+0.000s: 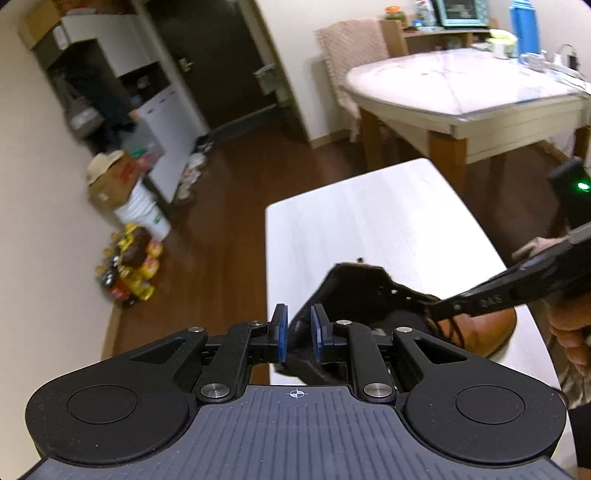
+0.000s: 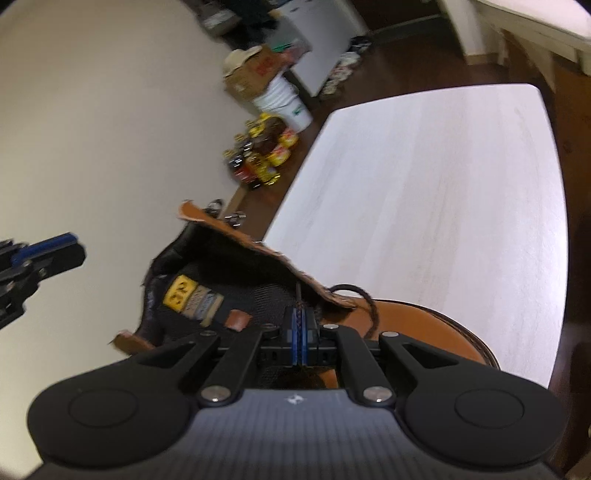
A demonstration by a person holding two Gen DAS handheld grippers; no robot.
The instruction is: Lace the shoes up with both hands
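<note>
A brown leather boot (image 1: 480, 332) with black lining lies on a white table (image 1: 369, 221), its collar gaping towards me. In the right wrist view the boot (image 2: 424, 325) shows a yellow size tag inside. My right gripper (image 2: 300, 314) is shut on a dark braided shoelace (image 2: 371, 314) at the eyelet flap. From the left wrist view, the right gripper (image 1: 434, 308) reaches in from the right, lace strands (image 1: 452, 332) hanging under its tip. My left gripper (image 1: 298, 314) is open just short of the collar, blue pads apart. The left gripper (image 2: 79, 247) stands clear of the boot.
A bigger table (image 1: 461, 85) with a blue bottle (image 1: 522, 26) stands at the back right. By the wall on the wooden floor are jars (image 1: 129, 269), a white bucket (image 1: 144, 214) and a cardboard box (image 1: 114, 181). A person's hand (image 1: 569, 332) holds the right gripper.
</note>
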